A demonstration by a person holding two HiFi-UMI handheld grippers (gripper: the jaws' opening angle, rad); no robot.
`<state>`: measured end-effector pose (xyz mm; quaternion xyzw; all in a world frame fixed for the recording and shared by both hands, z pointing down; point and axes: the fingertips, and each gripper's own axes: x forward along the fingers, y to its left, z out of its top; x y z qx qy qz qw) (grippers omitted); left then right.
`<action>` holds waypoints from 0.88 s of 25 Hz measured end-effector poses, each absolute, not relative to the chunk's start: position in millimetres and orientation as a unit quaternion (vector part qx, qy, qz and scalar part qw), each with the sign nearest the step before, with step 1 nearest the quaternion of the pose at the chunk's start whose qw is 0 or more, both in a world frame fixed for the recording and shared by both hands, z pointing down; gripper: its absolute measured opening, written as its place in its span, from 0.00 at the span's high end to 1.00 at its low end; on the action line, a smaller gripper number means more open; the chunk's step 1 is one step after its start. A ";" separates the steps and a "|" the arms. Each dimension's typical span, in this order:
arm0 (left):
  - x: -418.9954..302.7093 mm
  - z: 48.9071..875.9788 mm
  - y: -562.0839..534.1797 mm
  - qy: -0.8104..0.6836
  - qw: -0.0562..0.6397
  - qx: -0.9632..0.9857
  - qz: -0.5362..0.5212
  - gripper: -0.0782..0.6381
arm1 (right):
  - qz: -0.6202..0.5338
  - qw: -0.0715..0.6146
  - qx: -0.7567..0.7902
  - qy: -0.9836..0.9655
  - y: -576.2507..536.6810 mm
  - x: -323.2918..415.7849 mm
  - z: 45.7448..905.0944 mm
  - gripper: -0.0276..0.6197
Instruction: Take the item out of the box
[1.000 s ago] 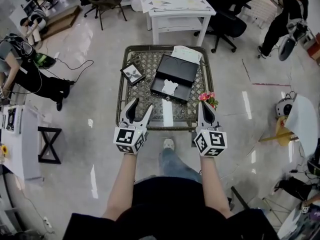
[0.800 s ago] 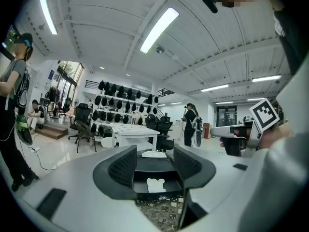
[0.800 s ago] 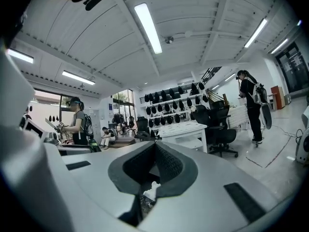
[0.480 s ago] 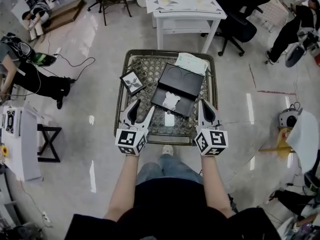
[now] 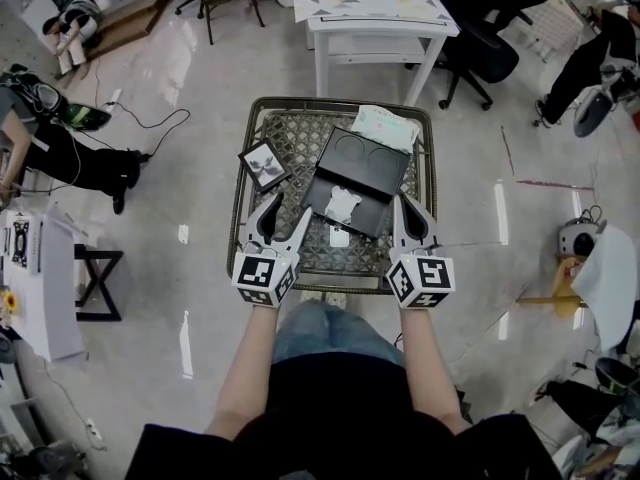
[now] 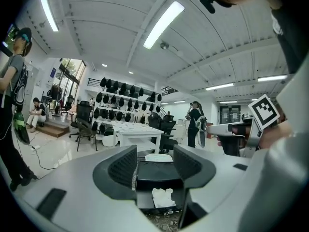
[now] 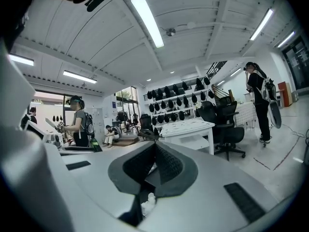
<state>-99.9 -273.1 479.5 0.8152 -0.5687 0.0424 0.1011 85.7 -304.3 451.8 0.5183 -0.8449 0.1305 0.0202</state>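
Note:
An open black box (image 5: 362, 168) lies on the wire-mesh table (image 5: 298, 136), with a crumpled white item (image 5: 342, 203) in its near half. My left gripper (image 5: 289, 206) hovers over the table's near left part, open and empty, just left of the box. In the left gripper view the box (image 6: 155, 169) and the white item (image 6: 162, 197) show between the spread jaws. My right gripper (image 5: 406, 204) is shut on nothing beside the box's right edge. In the right gripper view its jaws meet at the tips (image 7: 155, 146).
A small framed picture (image 5: 264, 163) lies on the table's left. White printed paper (image 5: 386, 125) sits behind the box, and a small white piece (image 5: 339, 236) in front of it. Beyond stand a white table (image 5: 372, 8) and office chairs (image 5: 480, 38). A person (image 5: 60, 153) stands left.
Both grippers have moved forward from the table's near edge to either side of the box. The left stays open, the right stays shut.

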 end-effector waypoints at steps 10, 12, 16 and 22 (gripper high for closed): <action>-84.9 471.4 -295.0 -0.532 0.094 0.840 0.051 0.56 | 0.124 0.011 0.542 -0.831 -312.0 90.7 439.4 0.95; -80.4 472.5 -299.0 -0.525 0.096 0.844 0.053 0.56 | 0.124 0.012 0.544 -0.830 -313.4 90.4 439.3 0.95; -72.5 479.2 -306.7 -0.512 0.104 0.850 0.062 0.56 | 0.128 0.018 0.546 -0.827 -318.1 88.1 443.5 0.95; -60.8 504.9 -324.0 -0.491 0.124 0.858 0.090 0.56 | 0.141 0.031 0.547 -0.824 -329.9 85.5 457.6 0.95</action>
